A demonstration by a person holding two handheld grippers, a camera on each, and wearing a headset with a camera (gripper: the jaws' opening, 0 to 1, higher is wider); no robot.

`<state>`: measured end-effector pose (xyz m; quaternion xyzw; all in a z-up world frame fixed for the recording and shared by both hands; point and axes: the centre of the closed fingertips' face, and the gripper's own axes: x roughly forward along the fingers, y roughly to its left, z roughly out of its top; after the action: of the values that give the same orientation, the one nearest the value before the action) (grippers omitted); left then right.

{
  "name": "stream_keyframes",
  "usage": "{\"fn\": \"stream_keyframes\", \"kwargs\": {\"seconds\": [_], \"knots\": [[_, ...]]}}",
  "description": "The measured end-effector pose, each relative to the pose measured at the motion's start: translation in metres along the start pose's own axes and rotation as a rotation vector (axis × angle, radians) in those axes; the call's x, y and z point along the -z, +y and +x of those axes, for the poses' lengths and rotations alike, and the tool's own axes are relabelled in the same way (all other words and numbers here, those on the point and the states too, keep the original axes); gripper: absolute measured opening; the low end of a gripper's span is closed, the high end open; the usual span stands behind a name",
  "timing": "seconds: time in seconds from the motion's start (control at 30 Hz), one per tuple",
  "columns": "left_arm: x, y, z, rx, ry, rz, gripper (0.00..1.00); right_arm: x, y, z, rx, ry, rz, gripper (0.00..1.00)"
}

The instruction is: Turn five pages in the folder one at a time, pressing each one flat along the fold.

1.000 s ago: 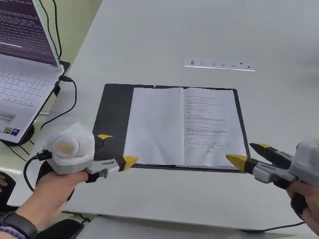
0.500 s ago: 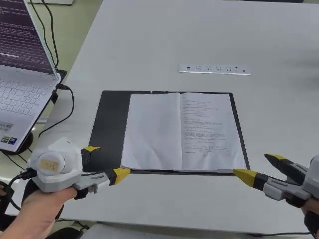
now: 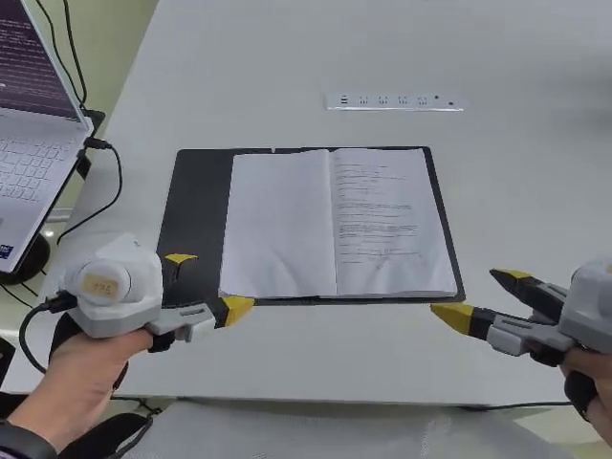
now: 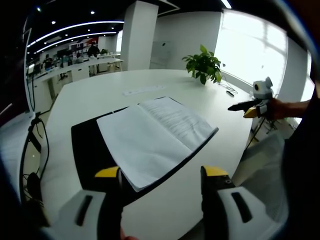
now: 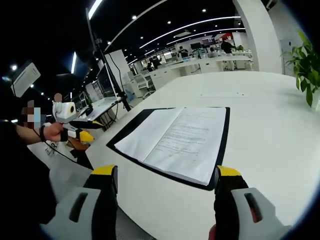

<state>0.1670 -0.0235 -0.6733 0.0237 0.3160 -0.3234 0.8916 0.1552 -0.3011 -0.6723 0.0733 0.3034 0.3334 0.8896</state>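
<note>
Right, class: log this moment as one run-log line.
folder: open flat on table | left gripper: open, by its near-left corner | right gripper: open, off its near-right corner | pages: all lying flat

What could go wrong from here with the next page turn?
1. The left gripper and right gripper are both open, gripping nothing, so the folder looks unpinned; lifting a page may drag it across the table.
2. The right gripper faces the near corner of the printed page, where sheets appear stacked; it may pinch several.
</note>
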Motion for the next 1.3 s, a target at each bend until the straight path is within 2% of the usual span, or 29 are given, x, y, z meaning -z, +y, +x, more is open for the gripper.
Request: {"fn": "stream_keyframes", "kwargs": {"seconds": [0.27, 0.47, 0.6, 0.7, 0.87, 1.3], "knots": [[-0.008, -0.011, 0.014, 0.024, 0.009, 0.025, 0.63, 0.004, 0.000, -0.004, 0.001, -0.004, 0.017, 0.78], [-0.019, -0.026, 0.034, 0.072, 0.017, 0.058, 0.63, 0.006, -0.002, -0.007, 0.000, -0.008, 0.034, 0.77], [-0.026, -0.033, 0.051, 0.100, 0.014, 0.054, 0.65, 0.010, -0.005, -0.008, 0.002, -0.005, 0.049, 0.77], [-0.032, -0.042, 0.064, 0.125, 0.015, 0.060, 0.65, 0.012, -0.009, -0.010, 0.005, -0.002, 0.055, 0.76], [-0.035, -0.057, 0.085, 0.173, 0.041, 0.068, 0.66, 0.017, -0.013, -0.014, 0.015, 0.004, 0.068, 0.76], [-0.050, -0.095, 0.131, 0.263, 0.091, 0.161, 0.68, 0.024, -0.019, -0.024, 0.038, -0.012, 0.126, 0.75]]}}
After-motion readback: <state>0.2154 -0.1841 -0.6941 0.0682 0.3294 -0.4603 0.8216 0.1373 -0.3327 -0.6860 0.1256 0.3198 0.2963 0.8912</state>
